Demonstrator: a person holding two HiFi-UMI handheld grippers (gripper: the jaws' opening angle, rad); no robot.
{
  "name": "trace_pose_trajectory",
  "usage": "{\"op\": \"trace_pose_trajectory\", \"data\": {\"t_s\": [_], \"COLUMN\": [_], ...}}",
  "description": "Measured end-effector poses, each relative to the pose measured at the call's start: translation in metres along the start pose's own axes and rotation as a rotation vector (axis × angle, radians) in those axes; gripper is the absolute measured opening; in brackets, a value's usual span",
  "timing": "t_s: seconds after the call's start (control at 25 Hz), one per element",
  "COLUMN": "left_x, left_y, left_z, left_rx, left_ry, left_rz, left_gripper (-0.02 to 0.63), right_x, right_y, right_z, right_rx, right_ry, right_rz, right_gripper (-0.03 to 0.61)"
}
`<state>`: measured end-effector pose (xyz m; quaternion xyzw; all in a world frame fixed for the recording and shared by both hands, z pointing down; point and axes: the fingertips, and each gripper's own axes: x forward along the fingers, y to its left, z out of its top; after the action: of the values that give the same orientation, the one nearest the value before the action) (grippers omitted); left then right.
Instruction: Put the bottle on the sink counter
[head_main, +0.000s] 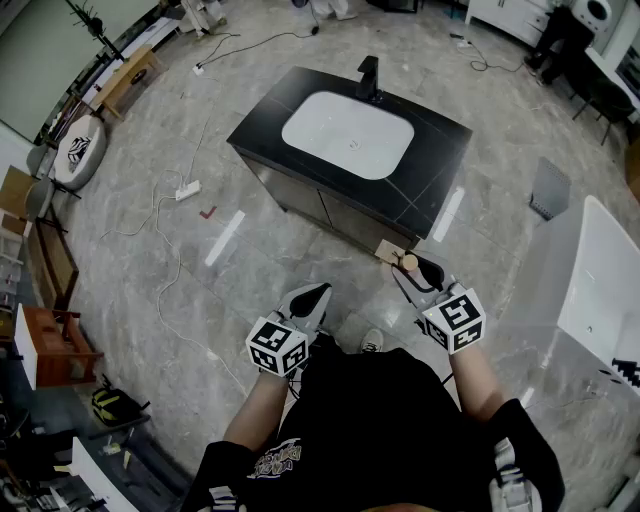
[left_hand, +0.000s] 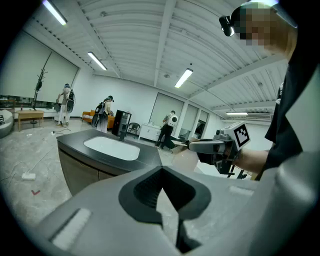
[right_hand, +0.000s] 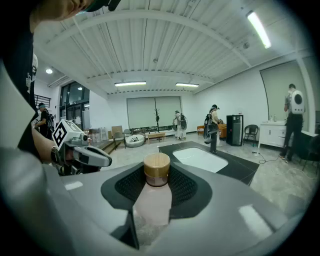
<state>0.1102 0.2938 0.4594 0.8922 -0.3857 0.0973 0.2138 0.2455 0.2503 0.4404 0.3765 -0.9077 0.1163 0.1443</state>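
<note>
My right gripper (head_main: 417, 270) is shut on a frosted pinkish bottle with a round wooden cap (head_main: 408, 262), held just in front of the cabinet's near right corner. In the right gripper view the bottle (right_hand: 156, 170) lies between the jaws of the right gripper (right_hand: 156, 194), cap pointing away. The black sink counter (head_main: 440, 140) with its white basin (head_main: 348, 133) and black faucet (head_main: 368, 78) stands ahead. My left gripper (head_main: 310, 298) hangs lower left, shut and empty. The left gripper (left_hand: 160, 194) faces the counter (left_hand: 145, 157), with the right gripper (left_hand: 216, 146) beside it.
A white bathtub (head_main: 600, 290) stands at the right. A power strip and cables (head_main: 187, 189) lie on the marble floor left of the cabinet, with white tape strips (head_main: 225, 238) nearby. Wooden shelving (head_main: 50, 340) lines the left edge. Several people (right_hand: 213, 127) stand far behind the counter.
</note>
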Motion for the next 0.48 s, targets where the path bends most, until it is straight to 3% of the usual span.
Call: {"op": "trace_pose_trajectory", "data": {"t_s": [0.48], "left_x": [0.0002], "left_y": [-0.0001], "left_z": [0.0021], "left_rx": [0.0], "left_ry": [-0.009], "left_rz": [0.002], "left_gripper": [0.0], "right_x": [0.0012], "right_y": [-0.0021], "right_z": [0.0018], "right_rx": [0.011], "right_ry": [-0.004], "right_rz": [0.004], "right_gripper": [0.166]}}
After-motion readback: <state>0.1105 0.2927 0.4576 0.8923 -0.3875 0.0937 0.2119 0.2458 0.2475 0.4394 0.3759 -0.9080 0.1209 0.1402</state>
